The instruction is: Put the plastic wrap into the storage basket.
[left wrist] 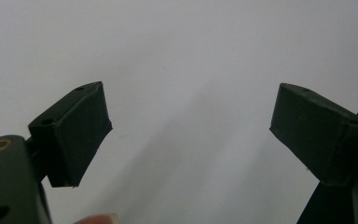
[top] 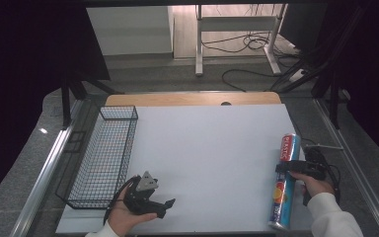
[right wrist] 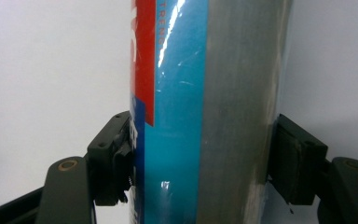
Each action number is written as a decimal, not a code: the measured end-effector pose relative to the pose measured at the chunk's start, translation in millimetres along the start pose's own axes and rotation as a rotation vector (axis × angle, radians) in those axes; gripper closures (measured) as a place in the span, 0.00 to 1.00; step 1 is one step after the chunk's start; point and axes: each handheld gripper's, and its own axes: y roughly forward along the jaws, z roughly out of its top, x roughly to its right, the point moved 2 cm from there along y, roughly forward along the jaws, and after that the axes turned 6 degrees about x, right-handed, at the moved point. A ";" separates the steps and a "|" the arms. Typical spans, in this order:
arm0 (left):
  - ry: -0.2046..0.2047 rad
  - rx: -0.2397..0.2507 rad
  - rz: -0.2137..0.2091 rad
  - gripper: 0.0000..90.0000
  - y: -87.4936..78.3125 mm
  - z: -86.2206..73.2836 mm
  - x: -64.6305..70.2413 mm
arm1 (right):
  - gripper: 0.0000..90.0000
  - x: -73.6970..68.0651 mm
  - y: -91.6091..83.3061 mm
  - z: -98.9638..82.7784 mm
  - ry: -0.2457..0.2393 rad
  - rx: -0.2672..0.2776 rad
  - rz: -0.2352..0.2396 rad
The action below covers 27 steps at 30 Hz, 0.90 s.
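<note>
Here, from the high view, my right claw (top: 296,169) clamps the foil-wrapped snack tube (top: 285,183) lying lower right on the bench (top: 212,148), mid-length for balance. Left claw (left wrist: 191,135) gapes empty. The right claw's pads (right wrist: 121,161) squeeze the tube's sides.

**Lettering on the tube, mostly unreadable**

The blue tube (top: 285,182) at about four o'clock on the white table (top: 212,148) bears red-banded lettering, too small to read. In the right gripper view (right wrist: 205,112) only fragments show, perhaps "TREN".
</note>
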 end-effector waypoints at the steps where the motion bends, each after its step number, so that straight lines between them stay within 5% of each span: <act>1: 0.000 0.000 0.000 0.13 0.0 0.0 0.0 | 0.35 -0.7 -0.9 0.3 0.002 0.005 0.012; 10: -0.004 0.000 0.000 0.13 0.4 0.0 -0.3 | 0.35 -5.7 -7.8 -0.6 -0.010 0.028 0.116; 18: -0.010 0.004 -0.003 0.13 -0.2 0.2 -0.8 | 0.36 -16.6 -21.1 -0.9 -0.035 0.108 0.285; 20: -0.011 0.004 -0.004 0.13 -0.2 0.3 -1.0 | 0.36 -18.1 -23.2 -0.5 -0.032 0.112 0.297; 27: -0.022 0.014 -0.006 0.13 -1.2 1.4 -2.5 | 0.36 -45.8 -40.5 2.7 -0.085 0.164 0.378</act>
